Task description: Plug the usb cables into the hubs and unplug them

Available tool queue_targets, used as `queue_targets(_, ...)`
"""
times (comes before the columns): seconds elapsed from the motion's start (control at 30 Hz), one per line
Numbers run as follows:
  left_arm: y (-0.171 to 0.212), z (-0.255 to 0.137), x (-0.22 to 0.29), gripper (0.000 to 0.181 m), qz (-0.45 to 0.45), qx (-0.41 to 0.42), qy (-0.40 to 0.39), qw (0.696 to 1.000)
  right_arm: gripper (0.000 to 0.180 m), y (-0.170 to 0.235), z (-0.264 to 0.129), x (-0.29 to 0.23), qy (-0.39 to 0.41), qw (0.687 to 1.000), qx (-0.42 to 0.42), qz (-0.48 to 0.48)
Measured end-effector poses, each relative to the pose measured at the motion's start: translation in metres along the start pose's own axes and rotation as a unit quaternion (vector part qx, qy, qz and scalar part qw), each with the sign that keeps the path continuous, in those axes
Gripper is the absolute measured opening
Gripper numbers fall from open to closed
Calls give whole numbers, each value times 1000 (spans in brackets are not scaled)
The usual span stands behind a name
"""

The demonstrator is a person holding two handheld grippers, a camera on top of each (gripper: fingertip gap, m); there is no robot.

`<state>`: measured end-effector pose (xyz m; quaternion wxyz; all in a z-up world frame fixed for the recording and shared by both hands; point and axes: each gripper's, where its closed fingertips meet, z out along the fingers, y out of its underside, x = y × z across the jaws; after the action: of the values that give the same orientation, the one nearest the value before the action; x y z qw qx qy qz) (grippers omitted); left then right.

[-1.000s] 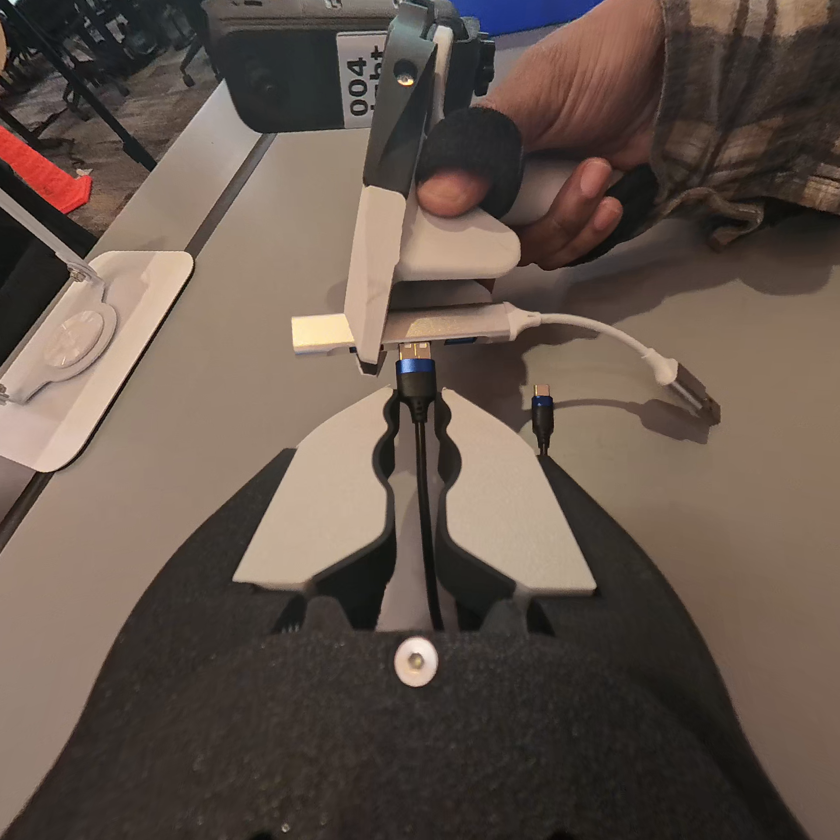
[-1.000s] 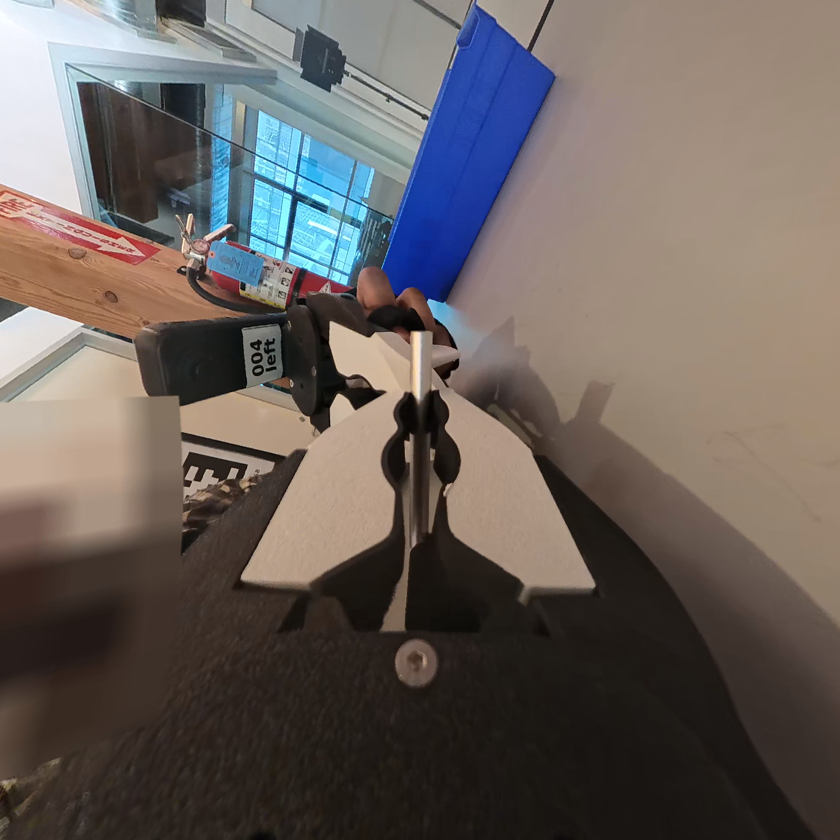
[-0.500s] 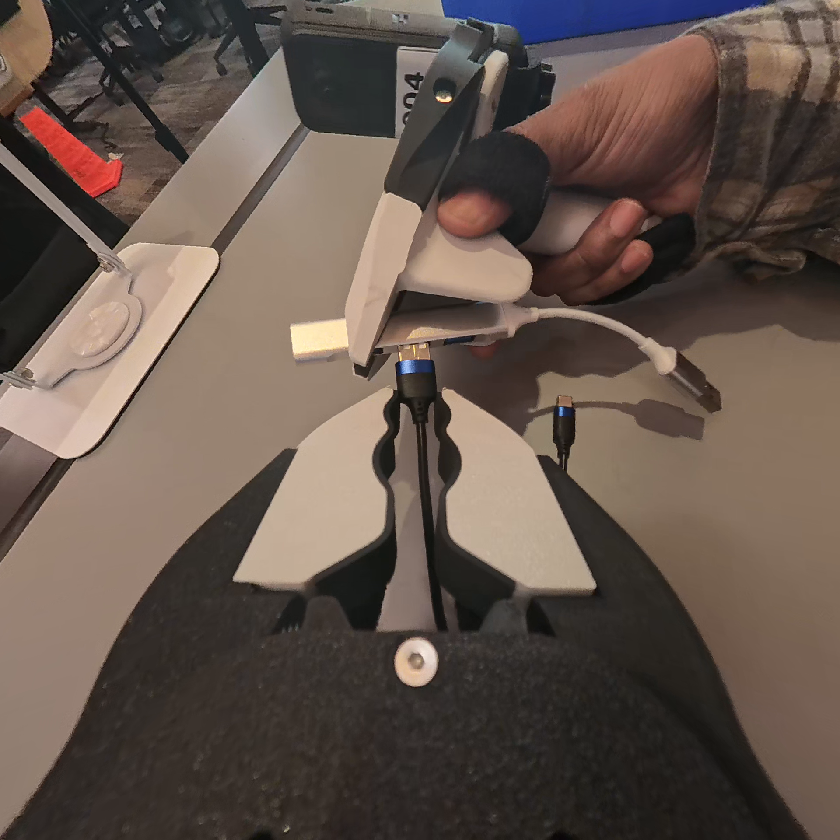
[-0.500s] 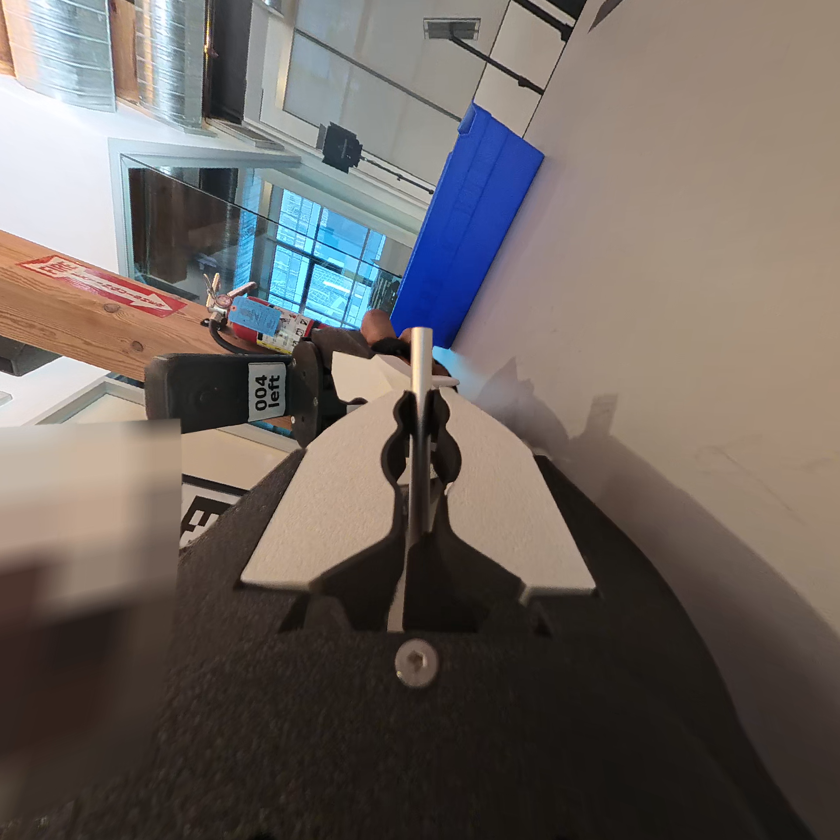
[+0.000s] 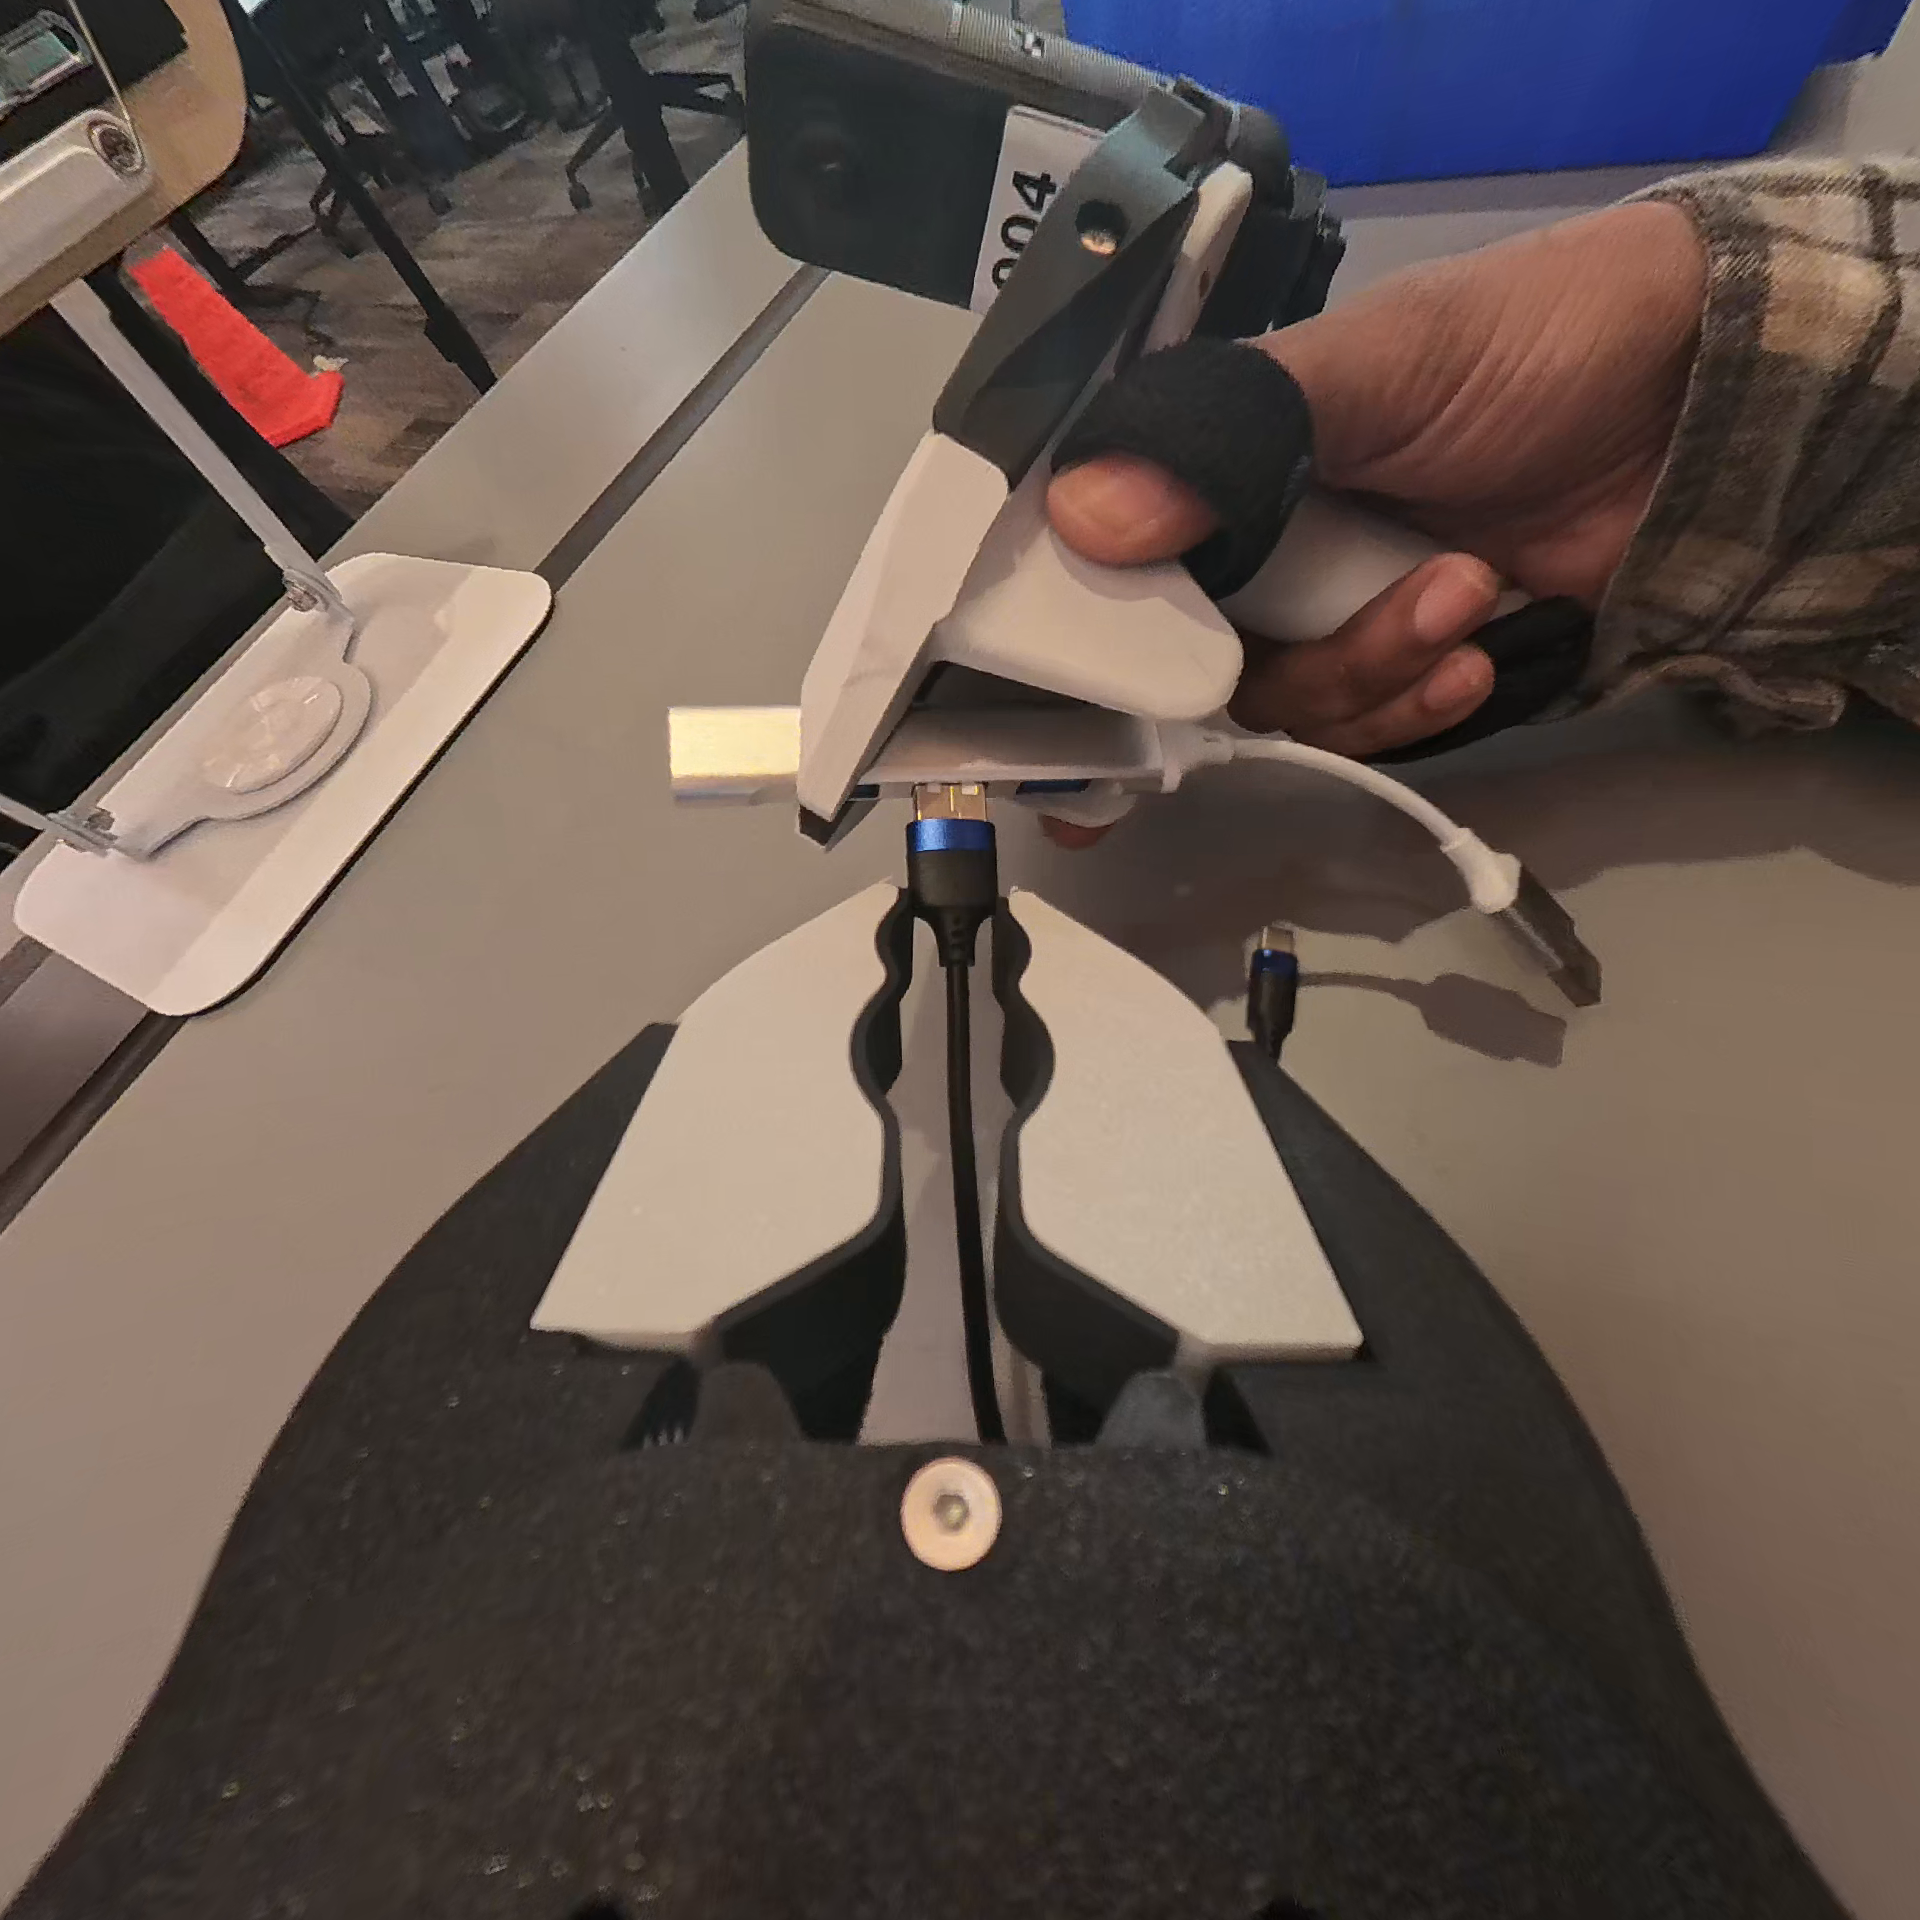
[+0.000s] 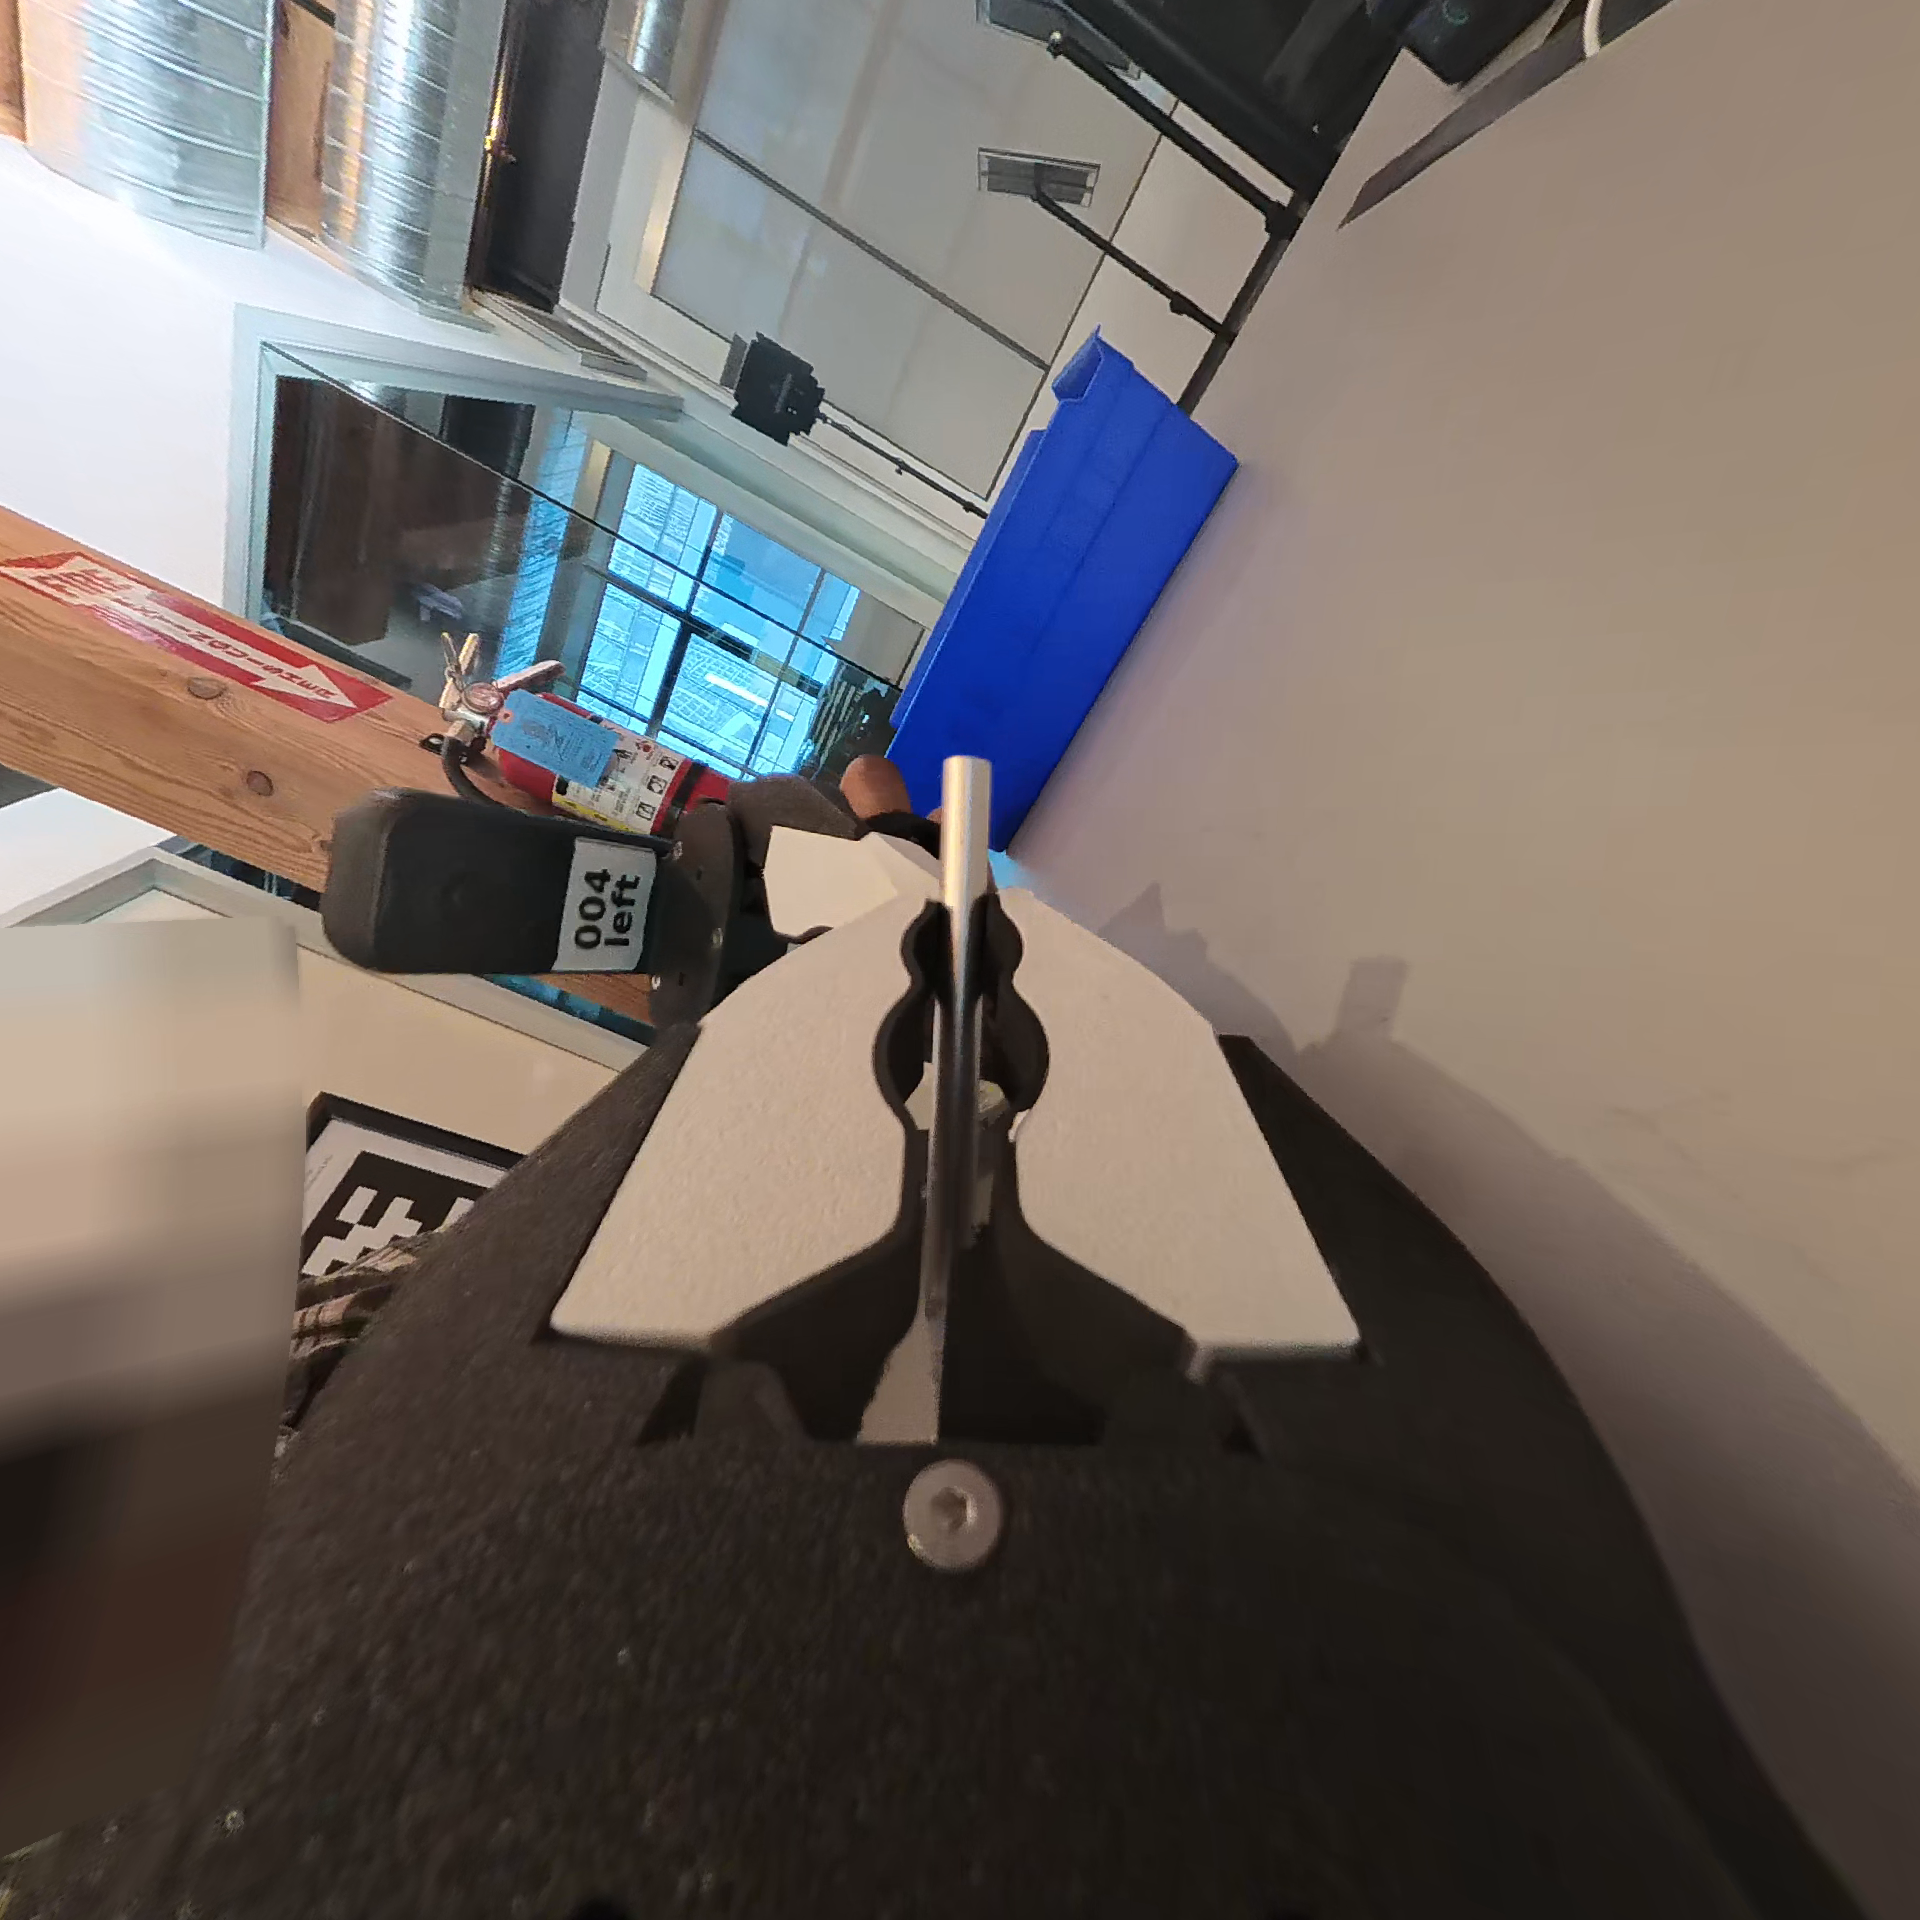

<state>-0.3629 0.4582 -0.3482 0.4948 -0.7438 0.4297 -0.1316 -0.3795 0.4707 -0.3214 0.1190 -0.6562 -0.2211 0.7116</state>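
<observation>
The black USB cable [image 5: 961, 1122] runs up between the fingers of the left tongs [image 5: 950, 904], which are clenched on its plug just behind the blue collar. The plug's metal tip [image 5: 948, 803] meets the underside of the silver hub [image 5: 732, 743]; how far it sits in the port cannot be told. The hub is held level above the worktop [image 5: 468, 1039], grasped across its flat faces by the right tongs [image 6: 961, 914], with one end sticking out past the white fingers. In the right wrist view the hub [image 6: 961, 831] shows edge-on as a thin silver bar pinched in the closed fingers. A hand [image 5: 1455, 499] in a plaid sleeve grips the right tool's handle.

From the hub's other end a short white lead [image 5: 1392, 800] curves down to its own plug [image 5: 1548, 935], hanging just over the worktop. Near it the cable's small blue-collared end [image 5: 1273, 982] lies on the surface.

The worktop is plain matte grey. On its left part rests a white plate with a round disc and a clear stand [image 5: 281, 769]. A blue bin [image 6: 1060, 623] stands at the far edge. Beyond are office chairs and carpet, a wooden beam [image 6: 156, 707], a red fire extinguisher [image 6: 613, 769], windows, and silver ducting [image 6: 384, 145].
</observation>
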Motion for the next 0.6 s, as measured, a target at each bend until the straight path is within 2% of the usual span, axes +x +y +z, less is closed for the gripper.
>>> queue_targets(0.27, 2, -3, 3, 13, -6, 6, 10, 1000, 14, -6, -10, -4, 7, 999, 6, -38)
queue_targets(0.43, 3, -8, 3, 13, -7, 15, 16, 1000, 15, -16, -29, -13, 38, 987, 20, -156)
queue_targets(0.6, 5, -14, 5, 13, 5, 19, 23, 1000, 16, 6, -48, -7, 116, 951, -83, -276)
